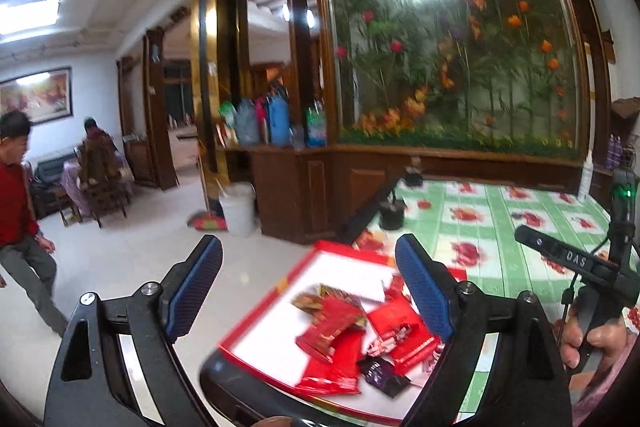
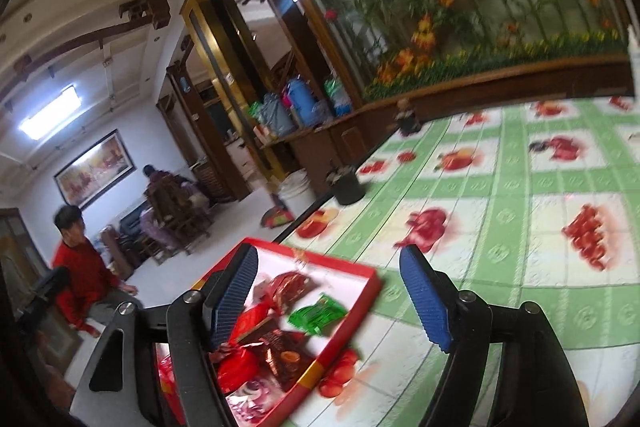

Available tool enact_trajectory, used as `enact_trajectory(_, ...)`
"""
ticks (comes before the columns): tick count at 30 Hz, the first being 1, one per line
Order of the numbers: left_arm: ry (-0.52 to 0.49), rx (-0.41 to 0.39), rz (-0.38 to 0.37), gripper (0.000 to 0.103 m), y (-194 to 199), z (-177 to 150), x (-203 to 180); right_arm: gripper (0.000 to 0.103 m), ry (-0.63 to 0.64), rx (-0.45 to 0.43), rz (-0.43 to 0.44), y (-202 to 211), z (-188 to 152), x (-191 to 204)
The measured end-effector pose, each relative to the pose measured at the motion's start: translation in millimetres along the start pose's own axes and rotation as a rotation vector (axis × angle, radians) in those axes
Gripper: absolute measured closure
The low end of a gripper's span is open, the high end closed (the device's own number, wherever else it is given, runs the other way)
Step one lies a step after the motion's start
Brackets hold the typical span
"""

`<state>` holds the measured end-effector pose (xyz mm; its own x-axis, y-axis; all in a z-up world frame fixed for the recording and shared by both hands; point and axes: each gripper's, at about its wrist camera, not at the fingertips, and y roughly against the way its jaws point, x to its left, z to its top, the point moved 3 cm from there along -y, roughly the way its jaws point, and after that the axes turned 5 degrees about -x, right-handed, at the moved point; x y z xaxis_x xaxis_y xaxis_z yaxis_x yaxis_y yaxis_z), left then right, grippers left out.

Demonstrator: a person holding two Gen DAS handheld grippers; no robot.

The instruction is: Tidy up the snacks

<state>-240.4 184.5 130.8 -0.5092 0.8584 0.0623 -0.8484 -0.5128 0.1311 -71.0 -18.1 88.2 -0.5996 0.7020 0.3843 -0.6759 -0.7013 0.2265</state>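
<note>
A red-rimmed box with a white floor [image 1: 348,267] sits at the table's near left corner. It holds several red snack packets [image 1: 340,331] and a dark one [image 1: 380,371]. My left gripper [image 1: 308,287] is open and empty, raised above the box. In the right wrist view the same box [image 2: 360,291] holds red, brown and one green packet [image 2: 316,313]. My right gripper [image 2: 328,301] is open and empty, above the box's right edge. The right gripper's body [image 1: 576,261] shows at the right of the left wrist view.
The table wears a green and white fruit-print cloth [image 2: 500,195]. A small dark pot [image 2: 348,187] stands near its left edge, a small figure [image 2: 406,121] at the far edge. A wooden cabinet with a flower panel [image 1: 452,59] is behind. Two people [image 1: 16,187] are in the room at left.
</note>
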Motion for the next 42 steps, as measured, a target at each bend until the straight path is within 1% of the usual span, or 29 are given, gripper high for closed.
enact_trajectory(1,-0.007,-0.027,0.005,0.011,7,3,1,0.027,0.016,-0.032,-0.01,8,1,3)
enact_trajectory(2,-0.016,-0.06,0.006,0.002,15,6,2,0.027,0.03,-0.059,-0.018,14,2,6)
enact_trajectory(3,-0.019,-0.09,-0.005,0.0,21,10,1,0.024,0.059,-0.109,-0.027,29,3,13)
enact_trajectory(6,-0.006,-0.15,-0.051,0.0,36,16,0,0.013,0.114,-0.216,-0.029,66,0,31)
enact_trajectory(8,0.002,-0.163,-0.08,0.0,40,17,-3,0.008,0.141,-0.269,-0.01,90,-8,45)
enact_trajectory(10,0.0,-0.155,-0.102,0.0,41,17,-8,0.001,0.158,-0.298,0.007,107,-16,55)
enact_trajectory(12,-0.008,-0.132,-0.113,0.0,39,15,-11,0.0,0.174,-0.288,0.019,117,-22,65)
enact_trajectory(14,-0.017,-0.106,-0.118,0.0,36,12,-14,0.0,0.173,-0.255,0.039,122,-25,71)
enact_trajectory(19,-0.016,-0.033,-0.108,0.0,31,3,-14,0.0,0.182,-0.235,0.048,128,-31,81)
enact_trajectory(25,0.002,0.017,-0.034,0.0,31,-12,-4,0.0,0.2,-0.193,0.06,123,-38,89)
enact_trajectory(26,0.009,0.036,-0.026,0.0,28,-14,-2,0.0,0.208,-0.189,0.064,124,-41,92)
enact_trajectory(32,0.003,0.13,-0.004,0.0,12,-29,0,0.0,0.244,-0.156,0.08,118,-51,103)
enact_trajectory(35,-0.007,0.153,-0.006,0.0,10,-34,-1,0.0,0.271,-0.141,0.081,113,-56,107)
enact_trajectory(42,-0.008,0.182,-0.013,0.0,6,-36,-3,0.0,0.278,-0.109,0.086,105,-62,107)
